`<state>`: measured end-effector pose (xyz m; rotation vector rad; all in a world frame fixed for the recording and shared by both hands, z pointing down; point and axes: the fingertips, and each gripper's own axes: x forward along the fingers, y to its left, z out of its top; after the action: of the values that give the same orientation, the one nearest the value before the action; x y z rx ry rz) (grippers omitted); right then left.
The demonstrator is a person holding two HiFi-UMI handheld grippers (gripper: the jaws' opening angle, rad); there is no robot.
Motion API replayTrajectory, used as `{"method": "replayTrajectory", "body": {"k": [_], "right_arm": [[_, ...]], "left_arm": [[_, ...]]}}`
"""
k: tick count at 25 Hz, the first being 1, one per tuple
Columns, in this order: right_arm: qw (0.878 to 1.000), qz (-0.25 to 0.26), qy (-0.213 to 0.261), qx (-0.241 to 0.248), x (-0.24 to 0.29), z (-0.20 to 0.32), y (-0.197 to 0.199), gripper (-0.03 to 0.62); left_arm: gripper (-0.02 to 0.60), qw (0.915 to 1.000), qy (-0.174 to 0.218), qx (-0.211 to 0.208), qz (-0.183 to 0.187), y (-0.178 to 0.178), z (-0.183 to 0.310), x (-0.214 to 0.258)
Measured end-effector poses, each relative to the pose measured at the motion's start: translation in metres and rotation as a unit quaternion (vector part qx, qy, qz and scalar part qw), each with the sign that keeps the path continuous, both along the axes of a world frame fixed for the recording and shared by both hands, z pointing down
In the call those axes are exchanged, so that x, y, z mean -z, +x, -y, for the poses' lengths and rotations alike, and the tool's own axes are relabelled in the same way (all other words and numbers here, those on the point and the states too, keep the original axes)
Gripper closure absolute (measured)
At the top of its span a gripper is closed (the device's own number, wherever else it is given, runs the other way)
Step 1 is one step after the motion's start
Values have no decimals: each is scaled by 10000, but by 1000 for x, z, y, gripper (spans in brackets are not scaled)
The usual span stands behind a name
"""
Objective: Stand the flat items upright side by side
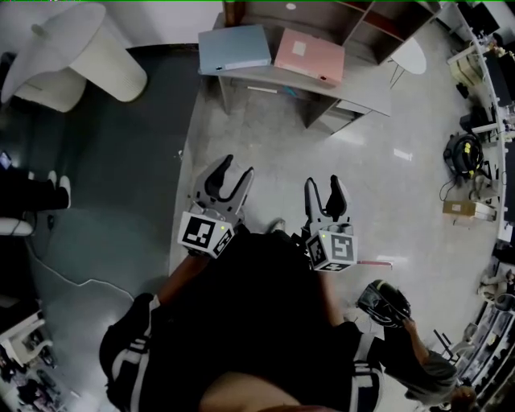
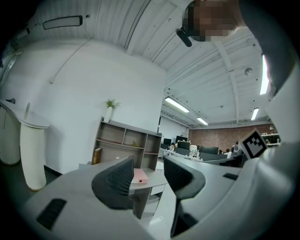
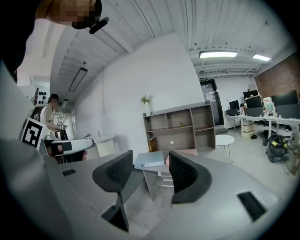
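1. A shelf unit [image 1: 318, 16] stands at the far wall with the grey tabletop [image 1: 366, 92] in front of it. Open floor [image 1: 265, 145] separates both from the person.
2. The task's flat items are on that tabletop. A blue binder [image 1: 234, 48] lies on the left and a pink binder [image 1: 310, 56] just beside it on the right. Both rest on their broad faces, and neither is upright.
3. The left gripper [image 1: 235, 170] and the right gripper [image 1: 324, 189] are held out side by side, aimed toward the tabletop but well apart from it. In each gripper view the fingers stand apart with nothing between them. Only the distant binders show through the gap.
4. The step in hand looks like the approach, and none of the standing-up has been done.
5. The next move likely calls for closing in on the tabletop and taking one binder by an edge. That binder would then be tipped onto its spine or bottom edge. The other gripper would probably have to steady it, since a thin binder standing alone may topple before its neighbour is set beside it.
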<state>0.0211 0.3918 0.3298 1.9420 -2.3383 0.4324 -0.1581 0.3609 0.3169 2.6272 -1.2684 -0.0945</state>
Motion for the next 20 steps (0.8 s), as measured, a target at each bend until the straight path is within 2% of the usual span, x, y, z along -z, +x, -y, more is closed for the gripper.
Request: {"method": "replayTrajectory", "body": {"k": [6,13,20], "right_arm": [[9999,-73,11,-104,-10,3,-28,335],[9998,-45,-43,-213,-17,10,-37,335],[9997,94,-117,-201,-30,48,-25,335]], "left_arm": [[390,9998,-24,-214,33,-28,1,-15],[391,9994,-113,-335,-8,-39,9,-23],[390,9990,-257,-375,49,-22,41,-37]]}}
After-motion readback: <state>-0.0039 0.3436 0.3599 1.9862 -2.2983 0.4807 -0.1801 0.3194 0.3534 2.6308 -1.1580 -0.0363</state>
